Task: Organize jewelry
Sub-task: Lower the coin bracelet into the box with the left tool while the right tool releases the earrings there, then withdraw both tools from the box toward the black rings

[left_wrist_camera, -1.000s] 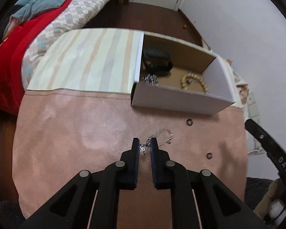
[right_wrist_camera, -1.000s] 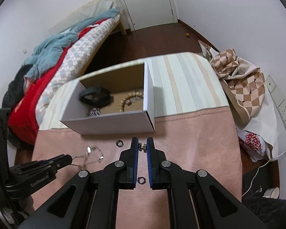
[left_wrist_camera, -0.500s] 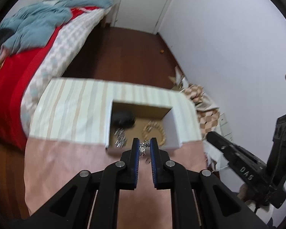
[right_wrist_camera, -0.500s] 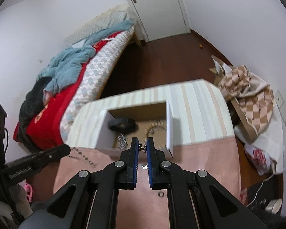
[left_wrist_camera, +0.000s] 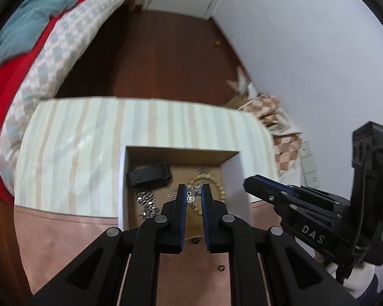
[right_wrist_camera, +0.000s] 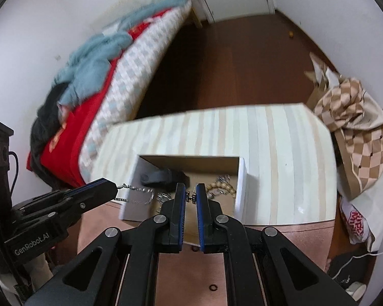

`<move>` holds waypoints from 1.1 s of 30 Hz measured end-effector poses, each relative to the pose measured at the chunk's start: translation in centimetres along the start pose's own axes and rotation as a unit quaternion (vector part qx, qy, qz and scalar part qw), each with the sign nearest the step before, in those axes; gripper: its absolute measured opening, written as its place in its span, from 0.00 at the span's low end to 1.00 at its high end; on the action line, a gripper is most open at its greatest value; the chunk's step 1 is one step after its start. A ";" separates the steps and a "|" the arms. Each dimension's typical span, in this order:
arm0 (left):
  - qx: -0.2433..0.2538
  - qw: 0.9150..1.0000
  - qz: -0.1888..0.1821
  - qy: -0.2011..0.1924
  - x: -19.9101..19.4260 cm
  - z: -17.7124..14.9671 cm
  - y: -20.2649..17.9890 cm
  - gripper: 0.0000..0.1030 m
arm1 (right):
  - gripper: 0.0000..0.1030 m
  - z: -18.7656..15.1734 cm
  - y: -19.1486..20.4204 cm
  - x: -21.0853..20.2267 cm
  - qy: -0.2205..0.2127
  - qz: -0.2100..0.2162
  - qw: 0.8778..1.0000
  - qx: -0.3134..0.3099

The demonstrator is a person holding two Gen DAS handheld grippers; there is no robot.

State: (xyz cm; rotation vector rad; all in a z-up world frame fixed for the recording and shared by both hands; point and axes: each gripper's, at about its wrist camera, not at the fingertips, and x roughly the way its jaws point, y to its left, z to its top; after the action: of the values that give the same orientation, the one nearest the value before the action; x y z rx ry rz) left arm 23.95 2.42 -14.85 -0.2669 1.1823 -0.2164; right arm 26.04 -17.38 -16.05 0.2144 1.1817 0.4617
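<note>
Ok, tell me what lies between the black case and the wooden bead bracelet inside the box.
Mostly bare cardboard floor separates the black case from the bead bracelet, clearest in the left wrist view.

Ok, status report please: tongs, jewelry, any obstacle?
Left tongs shut on silver chain. Right tongs shut on small earring. Both above open box. No obstacle.

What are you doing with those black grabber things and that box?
A person is tidying jewelry with two grabbers. The left hand-held gripper is shut on a silver chain, and the right hand-held gripper pinches a small earring. Both hang over the open white box, which already holds a beaded bracelet, a black case and other silver pieces. A few little rings lie on the pink cloth.
</note>
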 end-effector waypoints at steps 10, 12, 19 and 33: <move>-0.020 0.996 0.083 0.013 1.0 -0.1 1.9 0.68 | 0.34 -0.4 -0.9 3.3 0.066 -0.026 0.997 0.004; -0.020 0.996 0.090 -0.002 0.3 -0.2 2.1 0.70 | 0.47 -0.5 -1.0 3.0 0.062 -0.027 0.998 0.007; -0.019 0.991 0.130 -0.028 -1.3 -1.7 2.7 0.93 | 0.49 -1.0 -1.1 1.0 0.045 -0.050 0.998 0.012; 0.003 0.978 0.198 -0.060 -2.8 -5.5 1.7 1.00 | 0.98 -5.1 0.9 -1.5 0.006 -0.185 0.982 -0.022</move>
State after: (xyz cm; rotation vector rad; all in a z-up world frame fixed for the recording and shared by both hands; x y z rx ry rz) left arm 17.84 4.39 -14.85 -0.0354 1.0897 0.1437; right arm 20.65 -17.67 -16.36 -0.0491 1.1892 0.1617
